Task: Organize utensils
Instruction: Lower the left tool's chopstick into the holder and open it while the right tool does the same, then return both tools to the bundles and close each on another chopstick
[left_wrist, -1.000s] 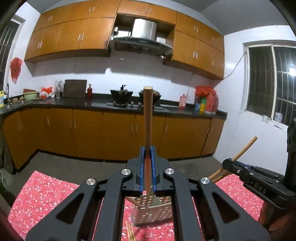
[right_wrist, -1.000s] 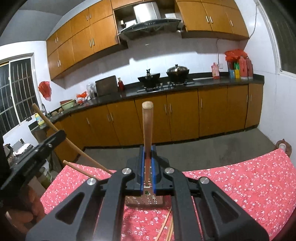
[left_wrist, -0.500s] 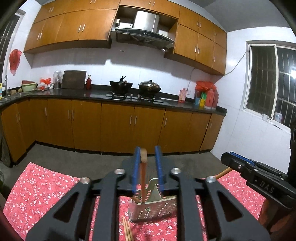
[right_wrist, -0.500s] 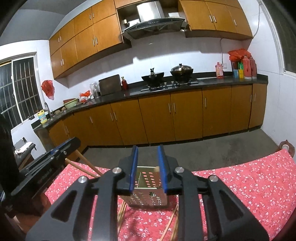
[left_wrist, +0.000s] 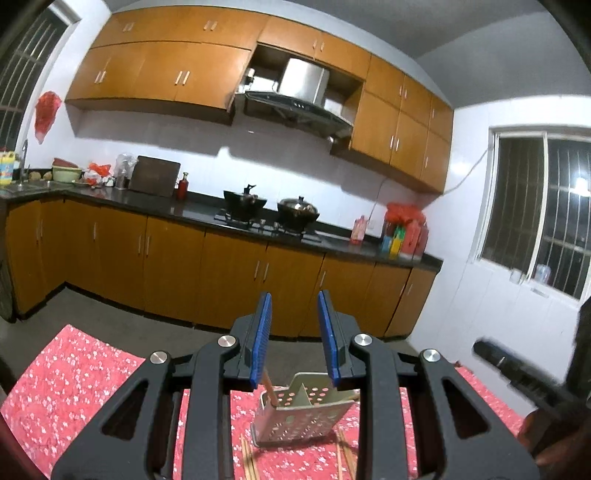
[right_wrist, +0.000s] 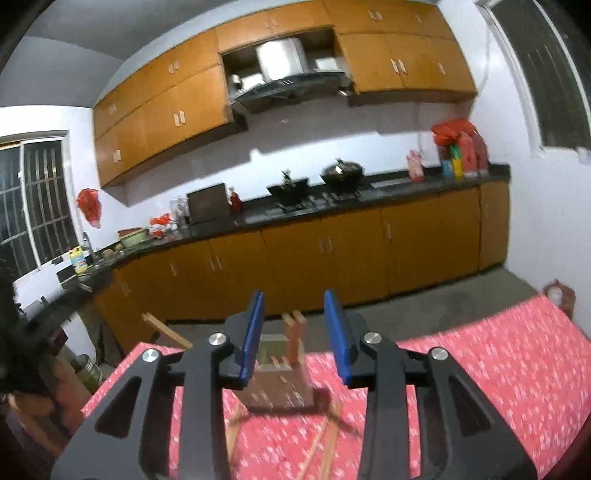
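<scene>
A perforated metal utensil holder stands on the red floral tablecloth. One wooden chopstick leans in its left corner. My left gripper hangs above and in front of the holder, its jaws opening, and its blue pads grip nothing. In the right wrist view the same holder is blurred, with wooden chopsticks standing up out of it. My right gripper is a little back from it, jaws opening and empty. The right gripper's body shows blurred at the right edge of the left wrist view.
Loose chopsticks lie on the cloth in front of the holder, and several more show in the right wrist view. Another wooden stick pokes out at the table's far left edge. Kitchen cabinets run behind the table.
Both grippers were shut on upright wooden chopsticks. Both opened, the chopsticks dropped into the holder, and the grippers drew back from it.
</scene>
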